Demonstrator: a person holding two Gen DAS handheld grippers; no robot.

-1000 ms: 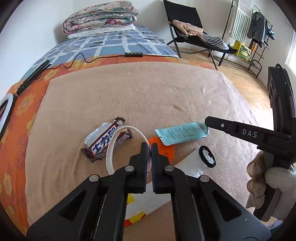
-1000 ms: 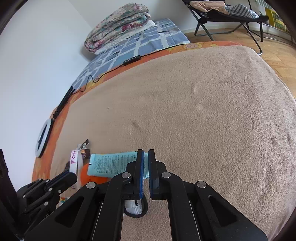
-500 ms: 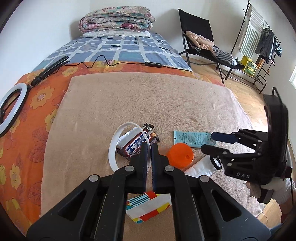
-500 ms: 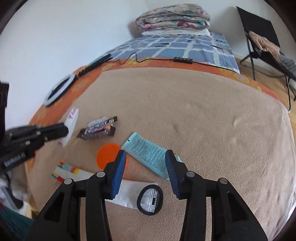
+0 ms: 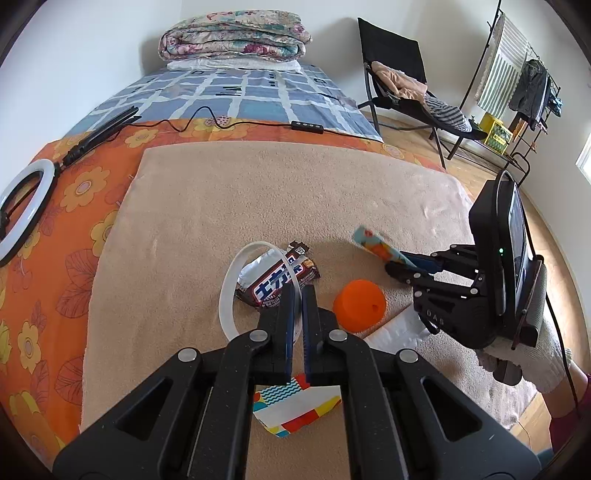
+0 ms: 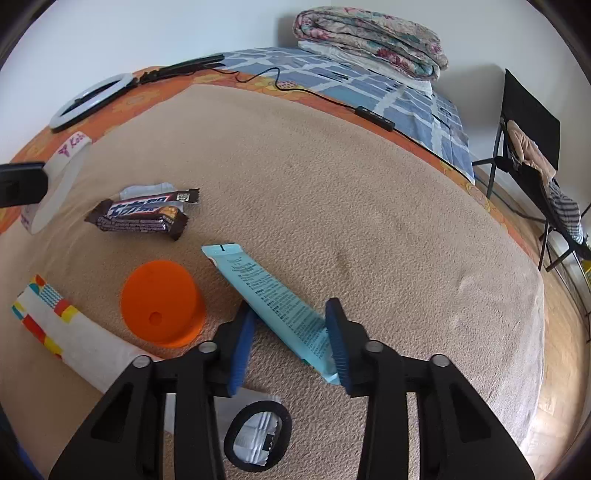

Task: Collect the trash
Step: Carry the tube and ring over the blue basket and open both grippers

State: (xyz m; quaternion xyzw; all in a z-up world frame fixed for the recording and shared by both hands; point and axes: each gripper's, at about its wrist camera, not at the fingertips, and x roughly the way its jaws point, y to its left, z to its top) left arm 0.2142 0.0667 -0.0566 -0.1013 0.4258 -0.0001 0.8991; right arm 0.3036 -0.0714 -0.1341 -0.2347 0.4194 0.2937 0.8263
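Tan blanket [image 5: 280, 192] covers the near part of a bed, with an orange flowered sheet [image 5: 55, 236] along its edge and a folded quilt [image 5: 232, 35] at the far end. From the left wrist view, the left tool [image 5: 298, 291] has its fingers drawn close, a thin slit between them and nothing gripped; its tips sit over the rim of a white tape ring [image 5: 231, 284]. A brown candy bar wrapper [image 5: 277, 282] lies just ahead of the tips, inside the ring's outline. An orange lid [image 5: 359, 304] rests ahead and to the right, and a striped paper wrapper [image 5: 295, 408] lies below the fingers. Further right, the right tool [image 5: 400, 264] is held by a gloved hand [image 5: 524, 358] and points toward a blue tube [image 5: 380, 247]. From the right wrist view, the right tool [image 6: 291, 328] is spread wide, and the blue tube [image 6: 273, 299] lies slantwise between its fingers, its near end against the right finger [image 6: 338, 343]; whether the left finger touches it cannot be told. The orange lid [image 6: 160, 302] sits just left of the tips, the candy bar wrapper [image 6: 142, 216] ahead to the left, the paper wrapper [image 6: 66, 332] at far left, and a black ring [image 6: 258, 435] beneath the tool.
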